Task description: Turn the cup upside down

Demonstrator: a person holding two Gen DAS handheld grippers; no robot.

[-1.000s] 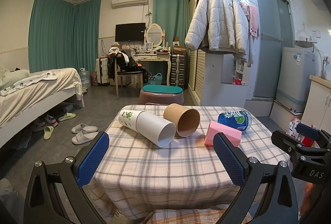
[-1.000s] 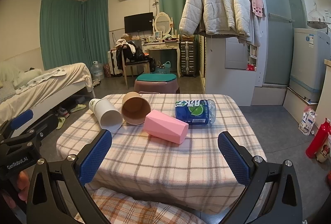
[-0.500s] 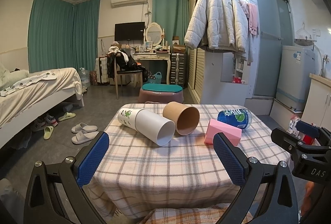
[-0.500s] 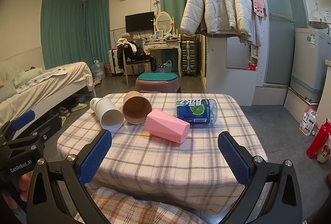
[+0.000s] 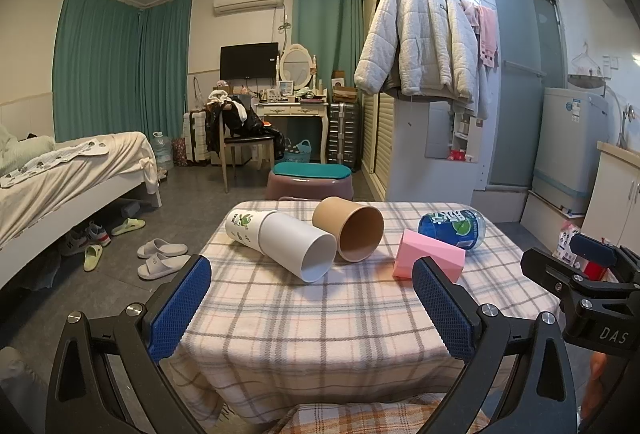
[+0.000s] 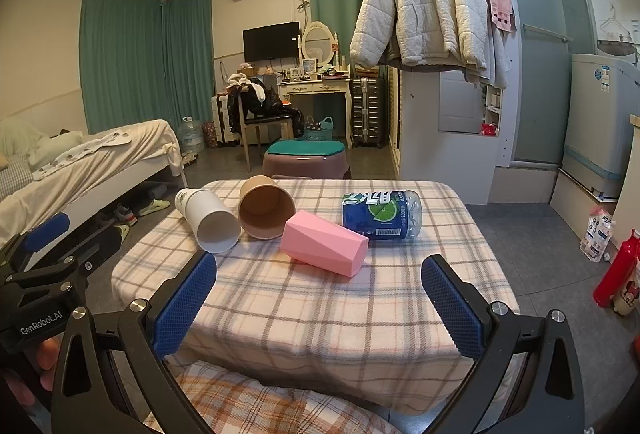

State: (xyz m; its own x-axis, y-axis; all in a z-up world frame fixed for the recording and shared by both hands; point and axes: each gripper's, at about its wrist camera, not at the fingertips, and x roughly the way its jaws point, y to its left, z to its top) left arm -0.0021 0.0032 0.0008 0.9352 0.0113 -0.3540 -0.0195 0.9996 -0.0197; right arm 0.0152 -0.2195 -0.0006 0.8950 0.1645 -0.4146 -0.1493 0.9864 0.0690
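Three cups lie on their sides on a small checked table (image 5: 320,322) (image 6: 344,314). A white paper cup (image 5: 282,244) (image 6: 208,220) lies at the left, its mouth facing me. A brown paper cup (image 5: 350,228) (image 6: 266,205) rests beside it. A pink faceted cup (image 5: 428,260) (image 6: 324,244) lies further right. My left gripper (image 5: 312,306) hangs open before the table's near edge, nothing between its fingers. My right gripper (image 6: 320,302) is open too, short of the pink cup. Each gripper shows at the edge of the other's view.
A blue plastic bottle (image 5: 454,228) (image 6: 380,213) lies on its side behind the pink cup. A purple stool (image 5: 310,181) stands past the table's far edge. A bed (image 5: 60,177) is at the left, a red bottle (image 6: 618,266) on the floor at the right.
Both views have shifted only slightly; the cups sit a touch lower and closer in the frames. Both grippers stay open and nothing on the table has moved.
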